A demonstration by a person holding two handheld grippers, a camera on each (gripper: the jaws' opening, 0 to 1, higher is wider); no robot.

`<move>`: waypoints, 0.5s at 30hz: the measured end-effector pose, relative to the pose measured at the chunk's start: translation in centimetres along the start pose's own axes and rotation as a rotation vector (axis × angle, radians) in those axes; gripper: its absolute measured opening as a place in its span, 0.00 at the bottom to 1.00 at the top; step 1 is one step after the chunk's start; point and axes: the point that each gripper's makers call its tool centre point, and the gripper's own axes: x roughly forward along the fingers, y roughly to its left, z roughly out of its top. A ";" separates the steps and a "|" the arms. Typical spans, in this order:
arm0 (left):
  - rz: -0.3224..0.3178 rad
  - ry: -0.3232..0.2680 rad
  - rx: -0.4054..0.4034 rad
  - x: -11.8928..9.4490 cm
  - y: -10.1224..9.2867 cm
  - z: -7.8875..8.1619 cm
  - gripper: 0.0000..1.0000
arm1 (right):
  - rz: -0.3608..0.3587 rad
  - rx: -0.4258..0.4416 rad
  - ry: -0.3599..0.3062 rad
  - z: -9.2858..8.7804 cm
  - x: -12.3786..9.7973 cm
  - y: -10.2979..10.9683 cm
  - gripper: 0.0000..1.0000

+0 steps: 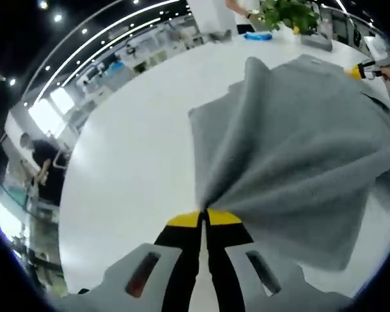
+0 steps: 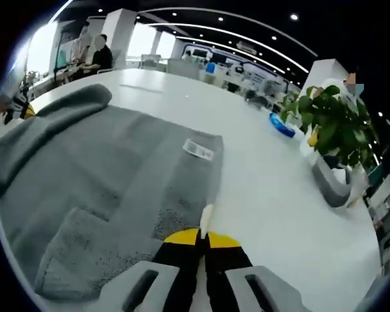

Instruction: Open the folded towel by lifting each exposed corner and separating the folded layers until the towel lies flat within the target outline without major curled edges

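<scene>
White round tabletop [image 1: 136, 130], office behind. Left gripper [image 1: 203, 218] pinches a corner of the grey terry towel [image 1: 299, 143], cloth fanning to the frame's upper right. Right gripper [image 2: 203, 237] pinches the towel [image 2: 104, 175] edge; cloth spreads upper left. Judgement: pull apart.

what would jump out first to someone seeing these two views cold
The big grey towel spread over the white table dominates. In the left gripper view the left gripper pinches a bunched corner so the cloth fans up from its yellow tips. In the right gripper view the right gripper is shut on another edge near a white label, with a leafy potted plant off to the right.
</scene>
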 end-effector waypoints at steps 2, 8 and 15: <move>-0.003 0.001 0.007 0.0 0.1 -0.1 0.01 | -0.002 -0.003 0.007 0.0 0.0 -0.1 0.00; -0.019 0.017 0.023 0.0 0.7 -0.4 0.01 | -0.007 0.000 0.018 -0.1 0.2 -0.7 0.00; -0.040 0.026 0.002 -0.1 1.3 -0.8 0.01 | -0.007 -0.008 0.032 0.0 0.3 -1.1 0.00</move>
